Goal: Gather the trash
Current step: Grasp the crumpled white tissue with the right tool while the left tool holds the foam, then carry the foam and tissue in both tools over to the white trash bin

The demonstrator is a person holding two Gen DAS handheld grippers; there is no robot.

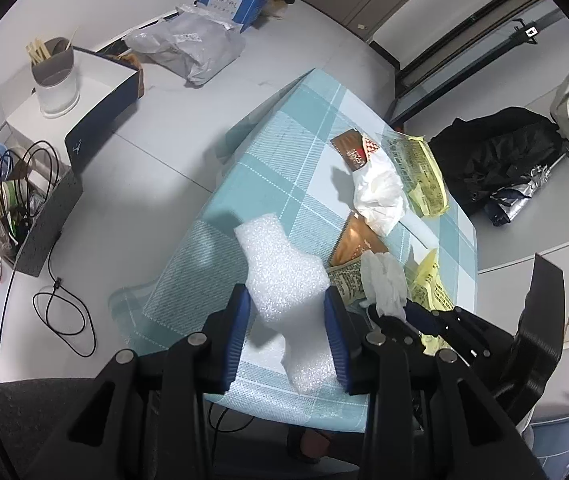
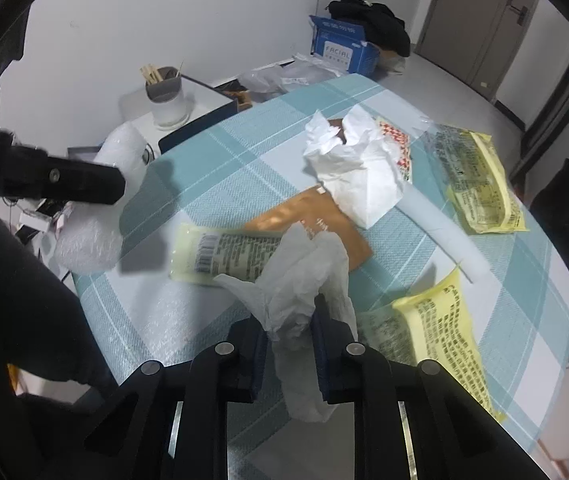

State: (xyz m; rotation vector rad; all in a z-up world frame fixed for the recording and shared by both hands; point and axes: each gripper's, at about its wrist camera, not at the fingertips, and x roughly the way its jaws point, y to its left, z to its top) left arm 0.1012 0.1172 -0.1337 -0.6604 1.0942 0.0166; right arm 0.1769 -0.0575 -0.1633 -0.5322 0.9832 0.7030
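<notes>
**Foam and tissue gripped above a littered table**

A table (image 2: pixel 188 184) covered in a teal and white checked cloth is seen in both wrist views, with trash scattered over it. A white foam sheet (image 1: pixel 284 276) is clamped between the blue fingers of the left gripper (image 1: pixel 289 300) and is held above the table's near edge. A crumpled translucent tissue (image 2: pixel 304 280) is pinched between the closed-in fingers of the right gripper (image 2: pixel 289 330), just above the cloth.

On the cloth, a large crumpled white paper (image 2: pixel 358 168) is found near the middle, lying partly over a brown wrapper (image 2: pixel 316 220). A yellow printed packet (image 2: pixel 476 184) is placed toward the far right, a second yellow packet (image 2: pixel 432 328) lies near the right gripper, and a pale barcoded packet (image 2: pixel 220 258) is set beside the brown wrapper.

Beyond the table, a blue cardboard box (image 2: pixel 342 46) is seen on the floor.
</notes>
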